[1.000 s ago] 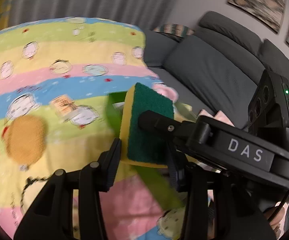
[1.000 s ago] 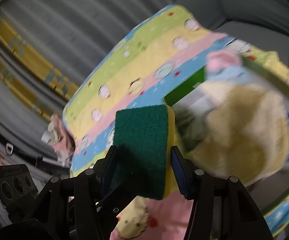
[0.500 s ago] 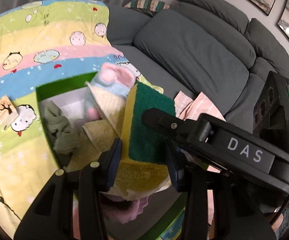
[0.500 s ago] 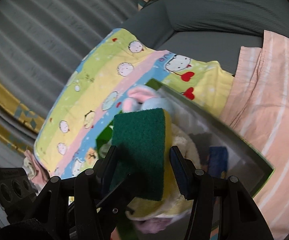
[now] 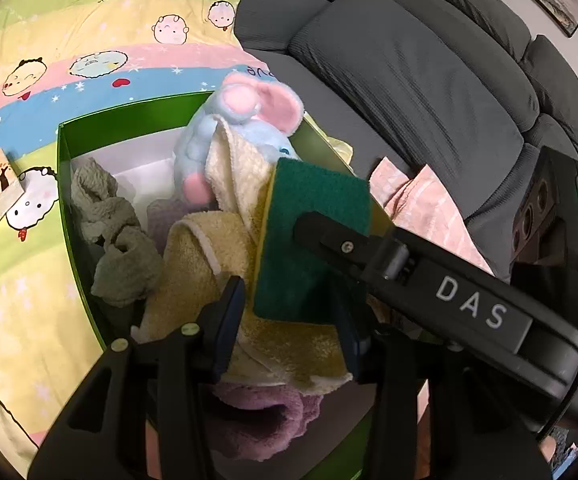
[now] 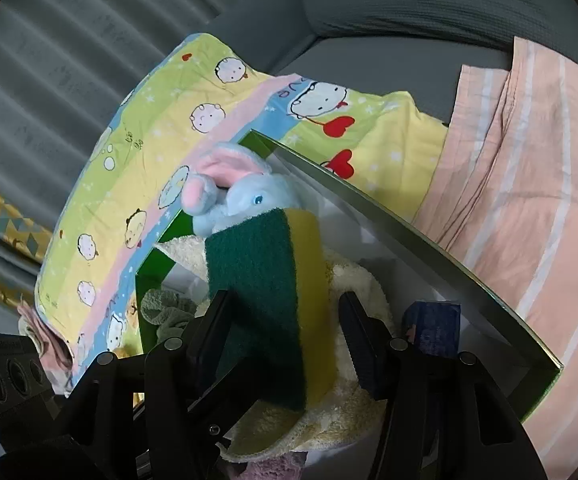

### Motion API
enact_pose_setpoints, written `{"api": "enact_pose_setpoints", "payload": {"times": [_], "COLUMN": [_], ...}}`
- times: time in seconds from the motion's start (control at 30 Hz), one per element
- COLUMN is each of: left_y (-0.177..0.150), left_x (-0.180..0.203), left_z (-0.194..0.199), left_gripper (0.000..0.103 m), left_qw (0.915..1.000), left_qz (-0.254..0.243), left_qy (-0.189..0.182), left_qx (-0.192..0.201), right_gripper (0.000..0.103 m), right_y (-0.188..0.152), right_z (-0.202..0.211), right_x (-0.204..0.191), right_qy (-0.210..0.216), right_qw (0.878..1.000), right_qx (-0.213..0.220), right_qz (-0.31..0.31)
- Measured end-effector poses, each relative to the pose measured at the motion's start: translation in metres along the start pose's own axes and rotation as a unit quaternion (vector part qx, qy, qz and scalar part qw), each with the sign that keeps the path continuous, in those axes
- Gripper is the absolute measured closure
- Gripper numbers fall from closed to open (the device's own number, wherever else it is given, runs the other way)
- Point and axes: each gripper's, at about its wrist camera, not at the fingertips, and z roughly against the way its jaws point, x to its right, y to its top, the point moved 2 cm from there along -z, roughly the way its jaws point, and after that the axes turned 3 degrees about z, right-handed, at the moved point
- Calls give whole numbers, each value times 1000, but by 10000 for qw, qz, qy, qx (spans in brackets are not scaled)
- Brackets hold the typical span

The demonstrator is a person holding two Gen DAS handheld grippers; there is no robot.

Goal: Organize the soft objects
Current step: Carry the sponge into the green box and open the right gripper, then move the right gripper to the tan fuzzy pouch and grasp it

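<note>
- Green scouring pad on yellow foam: the sponge [image 5: 309, 240] [image 6: 265, 304] stands on edge above the green box [image 5: 65, 200] [image 6: 429, 240].
- Below it lie a plush elephant [image 5: 241, 120], cream towels [image 5: 205, 264], a grey cloth [image 5: 117, 240] and a purple cloth [image 5: 257, 412].
- The sponge sits between both tools: the left gripper [image 5: 289, 320] and right gripper [image 6: 285, 332] each stand half-wide around it; whether the pads press, I cannot tell.

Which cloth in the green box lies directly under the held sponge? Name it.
The yellow terry towel, spread just below the sponge; the grey-green rag sits crumpled by the box's far wall, and the purple towel lies nearer the camera.
</note>
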Motion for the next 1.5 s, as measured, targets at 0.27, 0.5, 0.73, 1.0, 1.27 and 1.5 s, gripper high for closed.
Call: {"api": "enact_pose_setpoints", "payload": {"times": [0.27, 0.5, 0.73, 1.0, 1.27, 1.5], "left_y": [-4, -14, -30, -68, -129, -167], "left_x": [0, -5, -19, -65, -145, -214], "left_z": [4, 39, 100, 170, 222, 238], "left_gripper": [55, 27, 21, 10, 10, 10], "left_qw": [9998, 9983, 9921, 9747, 9443, 9122], "left_qz": [106, 186, 308, 794, 1340, 2251], "left_qy": [52, 280, 390, 900, 1927, 2333], "left_qx": [153, 484, 1148, 1888, 2308, 2507], "right_gripper": [45, 25, 9, 8, 8, 8], "right_y": [-1, -6, -12, -25, -46, -78], "right_z": [8, 30, 56, 70, 82, 83], "right_x": [-2, -17, -30, -49, -81, -127], "right_qy": [2, -54, -95, -115, -119, 553], "right_qw": [9999, 9982, 9930, 9887, 9819, 9739], "right_qx": [113, 532, 1129, 1388, 1583, 1510], "right_qz": [24, 275, 346, 550, 1032, 1604]}}
